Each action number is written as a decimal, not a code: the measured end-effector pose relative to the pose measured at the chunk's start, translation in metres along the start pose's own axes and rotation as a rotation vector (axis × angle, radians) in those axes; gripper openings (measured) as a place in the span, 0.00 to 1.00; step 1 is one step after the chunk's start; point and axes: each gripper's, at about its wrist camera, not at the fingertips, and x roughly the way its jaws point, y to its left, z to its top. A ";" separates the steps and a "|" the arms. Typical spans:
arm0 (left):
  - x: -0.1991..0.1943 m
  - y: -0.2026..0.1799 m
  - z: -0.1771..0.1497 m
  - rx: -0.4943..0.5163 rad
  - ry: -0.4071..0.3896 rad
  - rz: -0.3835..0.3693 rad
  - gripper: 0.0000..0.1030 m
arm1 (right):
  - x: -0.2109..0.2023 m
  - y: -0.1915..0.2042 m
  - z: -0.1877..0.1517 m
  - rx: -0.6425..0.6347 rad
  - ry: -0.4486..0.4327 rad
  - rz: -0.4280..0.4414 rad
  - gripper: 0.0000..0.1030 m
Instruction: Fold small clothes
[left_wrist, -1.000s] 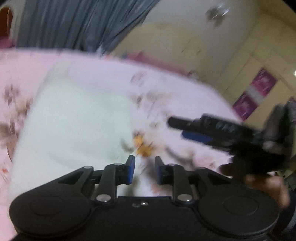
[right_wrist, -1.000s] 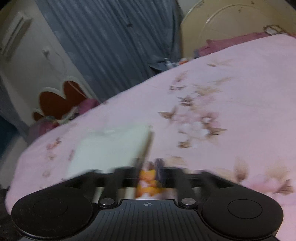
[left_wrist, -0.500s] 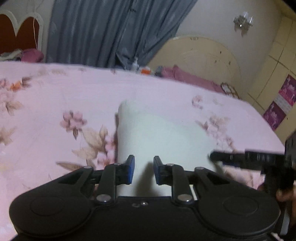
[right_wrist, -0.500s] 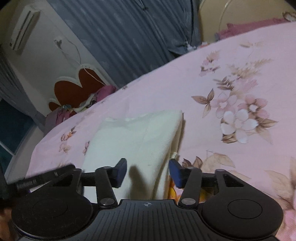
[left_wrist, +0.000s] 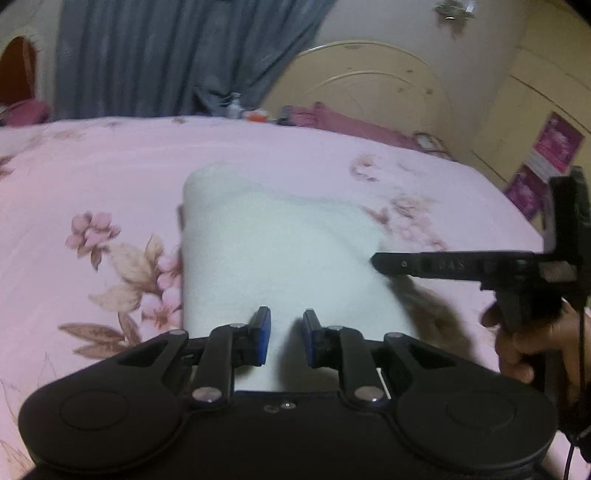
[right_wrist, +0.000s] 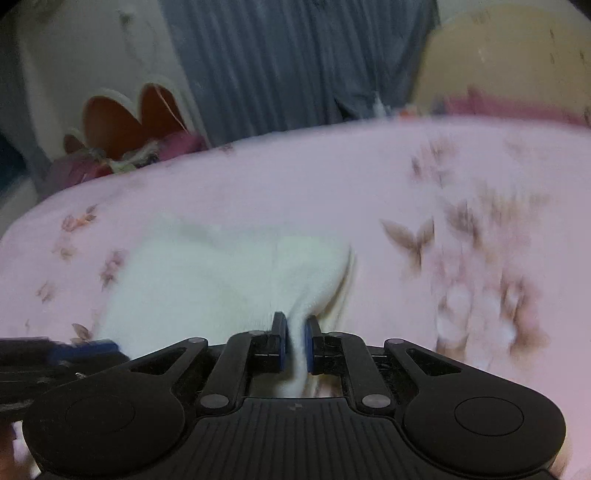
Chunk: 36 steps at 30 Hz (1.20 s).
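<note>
White cloth (left_wrist: 280, 254), folded into a thick pad, lies on the pink flowered bedspread (left_wrist: 92, 173), near the middle of the bed. In the left wrist view the left gripper (left_wrist: 284, 334) hangs over the cloth's near edge with its blue-padded jaws apart and nothing between them. The right gripper (right_wrist: 295, 338) has its jaws closed on a raised ridge of the cloth at the cloth's right side; the fabric rises up between the pads, though blur in that view softens the edges. From the left wrist view its black fingers (left_wrist: 424, 264) reach in from the right and meet the cloth's right edge. Grey curtains (left_wrist: 147, 55) hang at the far side.
</note>
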 end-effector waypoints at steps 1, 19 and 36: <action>-0.006 0.003 0.003 0.003 -0.034 -0.023 0.16 | -0.008 0.000 0.002 0.007 -0.014 -0.004 0.09; 0.025 0.033 0.030 0.044 -0.082 -0.063 0.18 | -0.013 0.017 0.005 -0.043 -0.050 -0.158 0.16; -0.030 0.035 -0.018 0.010 -0.100 -0.028 0.18 | -0.040 0.029 -0.049 0.118 -0.007 0.061 0.35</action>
